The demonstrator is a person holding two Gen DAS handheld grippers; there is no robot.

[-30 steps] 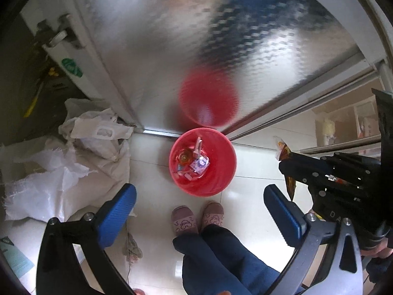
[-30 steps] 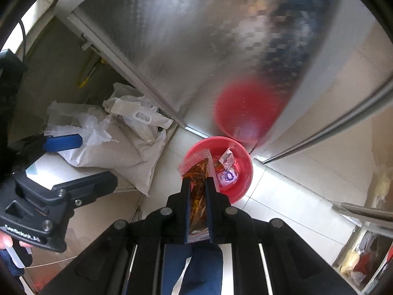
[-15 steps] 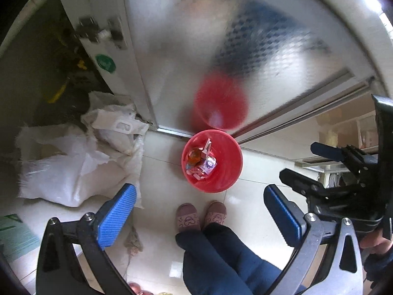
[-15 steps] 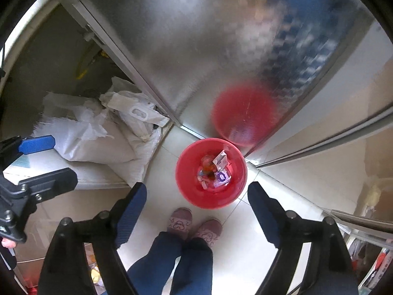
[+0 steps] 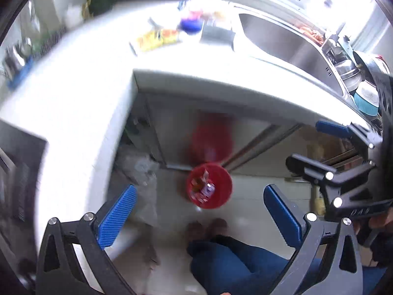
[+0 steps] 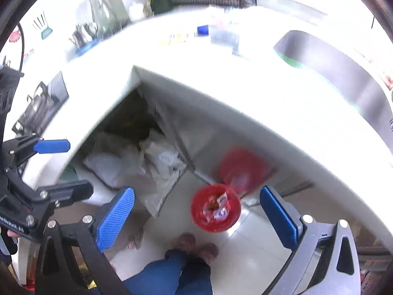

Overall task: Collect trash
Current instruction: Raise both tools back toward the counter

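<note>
A red bin [image 5: 209, 188] stands on the tiled floor against a metal cabinet door and holds several wrappers [image 5: 202, 188]. It also shows in the right wrist view [image 6: 215, 207]. My left gripper [image 5: 200, 217] is open and empty, high above the bin. My right gripper [image 6: 196, 212] is open and empty too, also high above the bin. On the white countertop [image 5: 81, 93] lie a yellow packet [image 5: 157, 38] and a blue item [image 5: 191, 25], blurred.
A steel sink [image 5: 282, 41] is set in the counter at the right, with pots and bowls [image 5: 353, 78] beside it. White sacks [image 6: 137, 162] lie under the counter. A person's feet in slippers [image 6: 194, 245] stand in front of the bin.
The right gripper opened and its orange wrapper now lies in the bin. Both grippers then rose away from the bin, bringing the countertop and sink into view.
</note>
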